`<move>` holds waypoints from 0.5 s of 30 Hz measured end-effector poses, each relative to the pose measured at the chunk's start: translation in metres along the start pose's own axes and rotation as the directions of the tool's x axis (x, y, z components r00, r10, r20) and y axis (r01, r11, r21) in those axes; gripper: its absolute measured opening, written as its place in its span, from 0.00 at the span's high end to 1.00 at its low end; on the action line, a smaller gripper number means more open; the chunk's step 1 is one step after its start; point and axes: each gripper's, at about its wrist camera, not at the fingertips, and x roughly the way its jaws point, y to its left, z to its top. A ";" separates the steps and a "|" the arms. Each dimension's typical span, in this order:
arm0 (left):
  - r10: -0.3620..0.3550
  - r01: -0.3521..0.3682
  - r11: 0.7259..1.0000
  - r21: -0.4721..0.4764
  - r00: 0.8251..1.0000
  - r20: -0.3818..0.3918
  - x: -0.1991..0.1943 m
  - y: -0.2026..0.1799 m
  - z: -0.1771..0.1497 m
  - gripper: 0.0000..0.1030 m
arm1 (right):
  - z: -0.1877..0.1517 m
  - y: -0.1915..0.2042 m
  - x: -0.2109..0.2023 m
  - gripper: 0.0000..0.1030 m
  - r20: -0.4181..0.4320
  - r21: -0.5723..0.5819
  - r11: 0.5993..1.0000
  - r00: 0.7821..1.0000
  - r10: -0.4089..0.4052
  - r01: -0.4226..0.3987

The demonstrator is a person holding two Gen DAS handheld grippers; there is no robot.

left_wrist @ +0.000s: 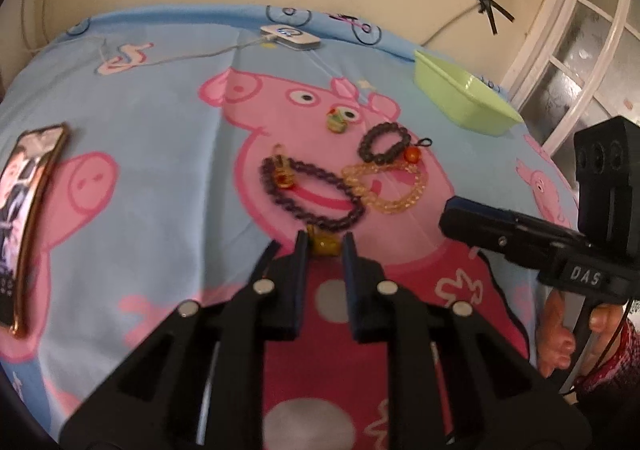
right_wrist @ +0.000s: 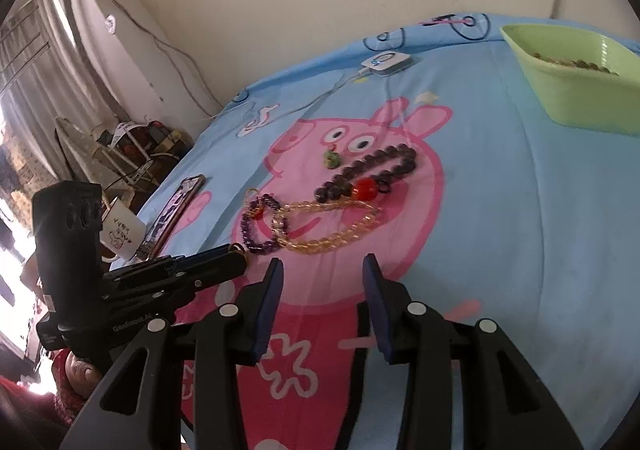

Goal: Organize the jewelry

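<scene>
Jewelry lies on a Peppa Pig bedsheet [left_wrist: 160, 154]. A purple bead bracelet [left_wrist: 316, 198] lies nearest my left gripper [left_wrist: 325, 244], whose jaws stand around its amber pendant bead [left_wrist: 325, 246]; whether they press it is unclear. Beside it lie a yellow bead bracelet [left_wrist: 384, 186], a dark bead bracelet [left_wrist: 384, 144] with an orange bead [left_wrist: 412, 155], and a green charm [left_wrist: 336, 122]. My right gripper [right_wrist: 322, 264] is open and empty, just short of the yellow bracelet [right_wrist: 332, 226]. The dark bracelet [right_wrist: 372, 170], green charm [right_wrist: 331, 159] and purple bracelet [right_wrist: 260, 226] also show there.
A green plastic basin [left_wrist: 464, 98] stands at the bed's far right, holding some beads [right_wrist: 576, 64]. A phone [left_wrist: 24, 226] lies at the left edge. A white charger box [left_wrist: 290, 36] with a cable sits at the far edge. A white mug [right_wrist: 120, 234] stands off the bed.
</scene>
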 end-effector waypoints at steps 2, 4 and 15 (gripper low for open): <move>-0.001 0.001 1.000 -0.023 1.000 0.008 -0.006 0.010 -0.003 0.85 | 0.007 0.010 0.004 0.84 -0.010 -0.046 0.999 1.000 0.015 -0.015; -0.006 0.007 0.999 -0.045 1.000 0.014 -0.010 0.017 -0.005 0.85 | 0.016 0.026 0.012 0.84 -0.022 -0.101 0.995 1.000 0.022 -0.024; -0.010 0.013 0.998 -0.058 0.999 0.042 -0.015 0.024 -0.010 0.84 | 0.062 0.067 0.092 1.00 -0.163 -0.199 0.979 0.986 0.016 -0.048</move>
